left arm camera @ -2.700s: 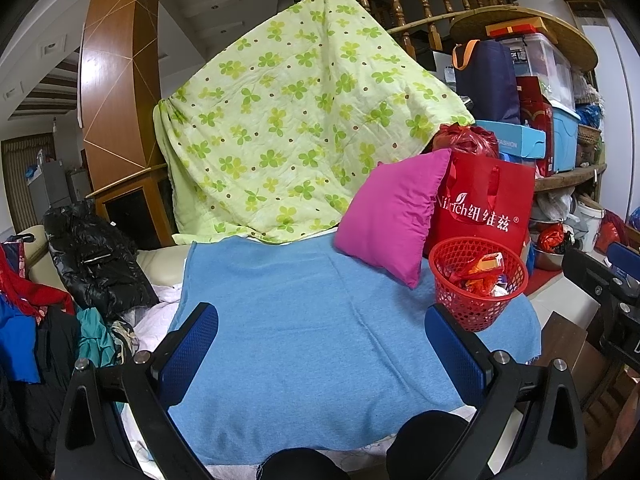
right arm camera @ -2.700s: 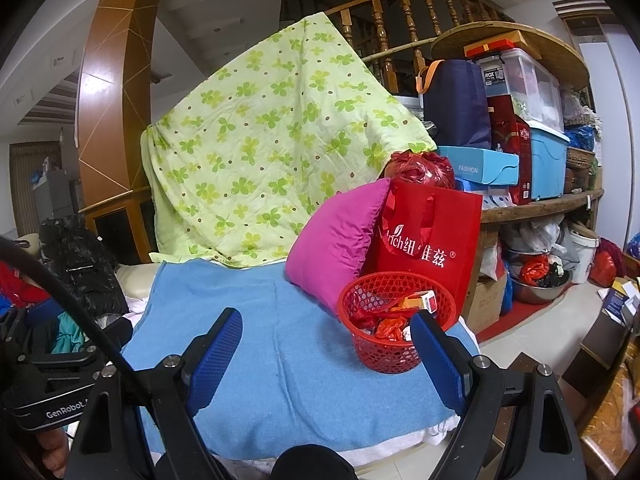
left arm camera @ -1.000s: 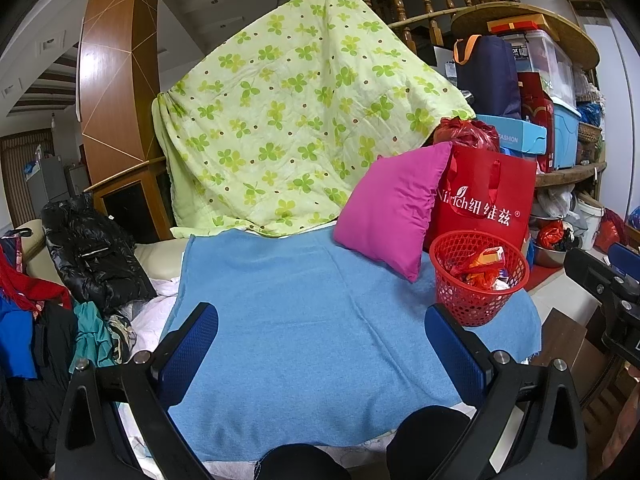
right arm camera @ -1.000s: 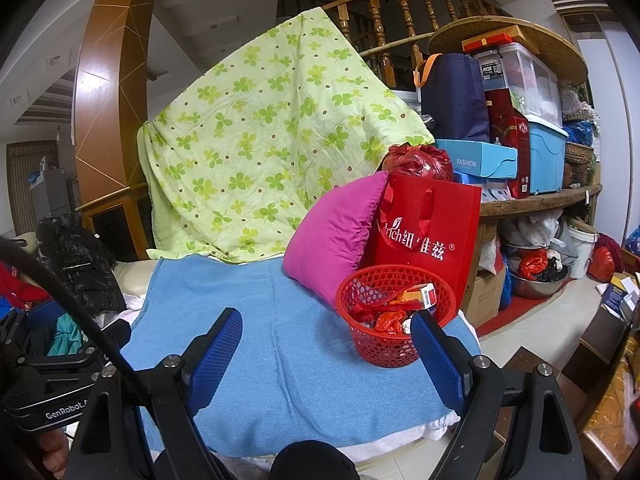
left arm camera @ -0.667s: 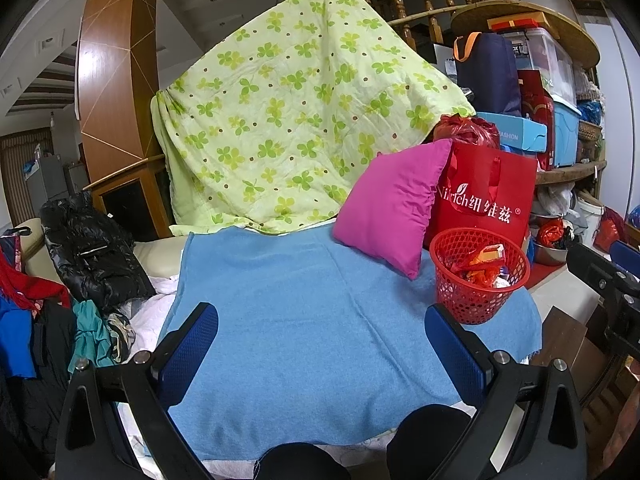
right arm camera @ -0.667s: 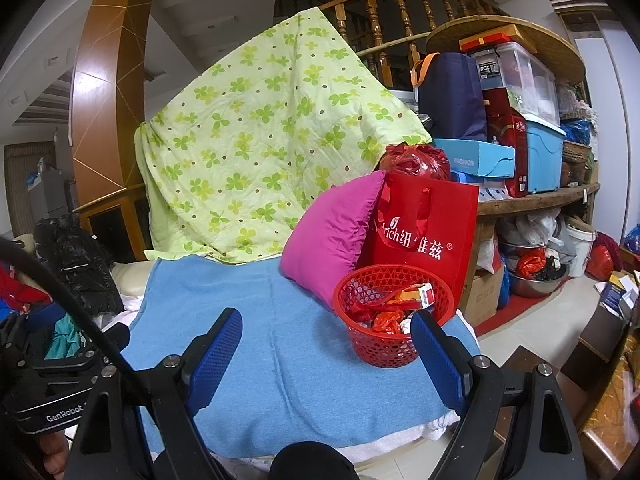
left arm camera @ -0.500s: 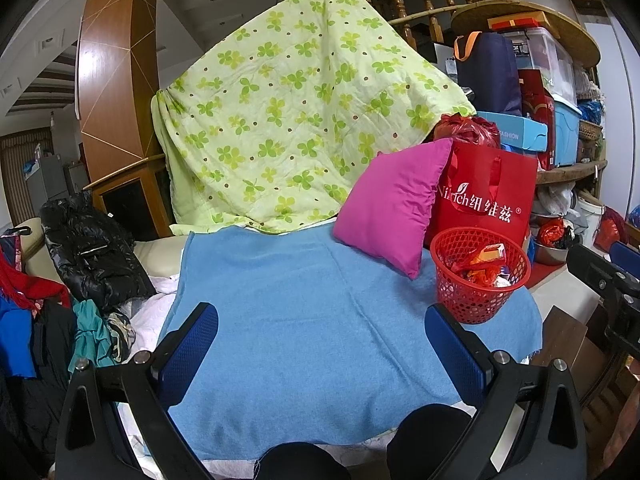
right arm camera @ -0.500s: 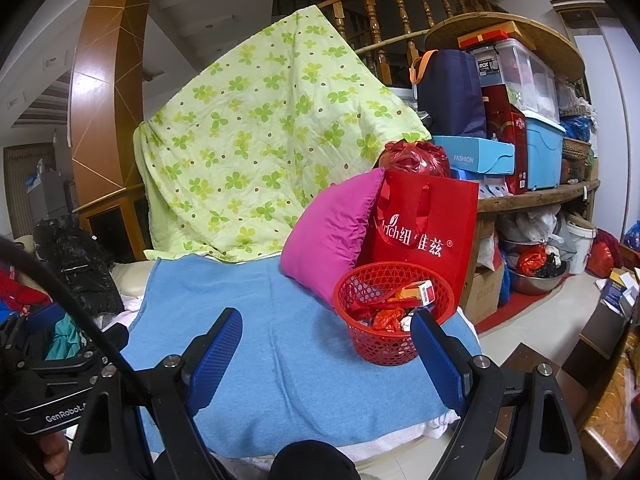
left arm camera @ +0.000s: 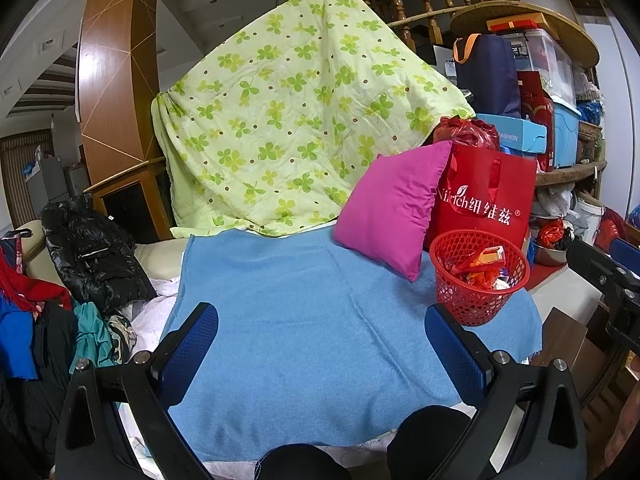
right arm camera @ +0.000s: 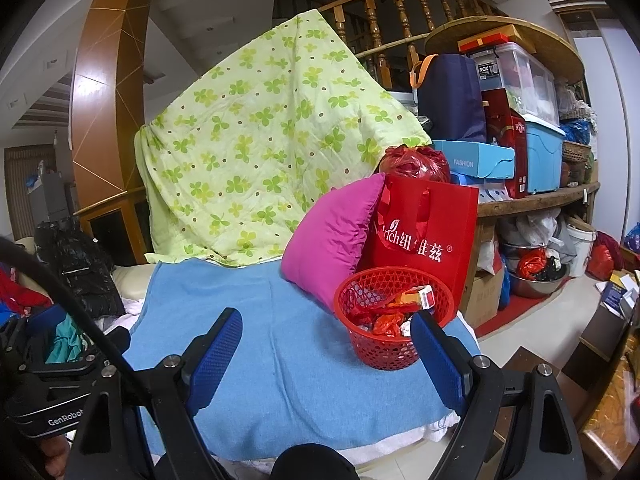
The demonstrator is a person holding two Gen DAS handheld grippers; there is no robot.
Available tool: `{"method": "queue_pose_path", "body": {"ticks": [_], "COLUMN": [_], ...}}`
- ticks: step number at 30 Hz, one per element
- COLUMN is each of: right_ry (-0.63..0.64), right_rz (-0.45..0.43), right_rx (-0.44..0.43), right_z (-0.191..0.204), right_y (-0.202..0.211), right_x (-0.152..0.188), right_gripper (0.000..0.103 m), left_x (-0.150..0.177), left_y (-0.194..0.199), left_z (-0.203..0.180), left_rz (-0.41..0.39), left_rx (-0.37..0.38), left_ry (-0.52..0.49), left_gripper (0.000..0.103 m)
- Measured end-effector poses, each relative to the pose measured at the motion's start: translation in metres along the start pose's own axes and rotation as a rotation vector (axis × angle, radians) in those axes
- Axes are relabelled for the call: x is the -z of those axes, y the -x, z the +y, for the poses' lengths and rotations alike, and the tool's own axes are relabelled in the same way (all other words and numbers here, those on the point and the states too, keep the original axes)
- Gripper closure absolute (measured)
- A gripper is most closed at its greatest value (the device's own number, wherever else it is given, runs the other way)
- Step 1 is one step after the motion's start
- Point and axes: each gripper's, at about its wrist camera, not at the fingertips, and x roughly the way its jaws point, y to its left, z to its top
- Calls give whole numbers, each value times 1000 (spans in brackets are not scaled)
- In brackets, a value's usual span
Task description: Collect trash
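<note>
A red plastic mesh basket (right arm camera: 394, 316) stands on the blue blanket (left arm camera: 304, 320) near the blanket's right edge, toward its far right corner. It is round, open-topped and tapers toward its base; through the lattice wall and over the rim show crumpled red and orange wrappers (right arm camera: 386, 320), with a small orange-and-white carton (right arm camera: 418, 298) lying across the top. The trash sits inside the basket, heaped to about rim height.

Just behind the basket a magenta pillow (left arm camera: 394, 216) leans against a red paper shopping bag (right arm camera: 428, 232) with white lettering; the pillow's lower corner comes close to the basket's rim, whether touching cannot be told. A red plastic bag (right arm camera: 414, 164) bulges above the shopping bag. A pale green quilt with clover print (left arm camera: 296, 120) hangs over the back edge of the blanket. Off the blanket's left edge lie a black puffy jacket (left arm camera: 92, 256) and other clothes. To the right stand shelves crowded with boxes (right arm camera: 520, 120).

The left gripper (left arm camera: 320, 354) hovers over the near edge of the blanket, jaws spread wide with nothing between them. The right gripper (right arm camera: 326, 354) is likewise released and empty; its right finger (right arm camera: 438, 364) partly covers the basket's near side in the right wrist view.
</note>
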Motion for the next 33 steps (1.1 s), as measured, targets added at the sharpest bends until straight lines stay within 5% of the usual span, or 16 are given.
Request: {"method": "queue_pose_path", "body": {"ticks": [33], "right_ry": [3], "right_rz": [4], "right_rx": [1], "right_z": [5], "right_y": [1], "right_x": [-4], "right_gripper": [15], "left_x": [-2], "left_y": [0], "left_z": [1], "left_rz": [2], "left_rx": [2], "left_ry": [1], "left_gripper": [0]}}
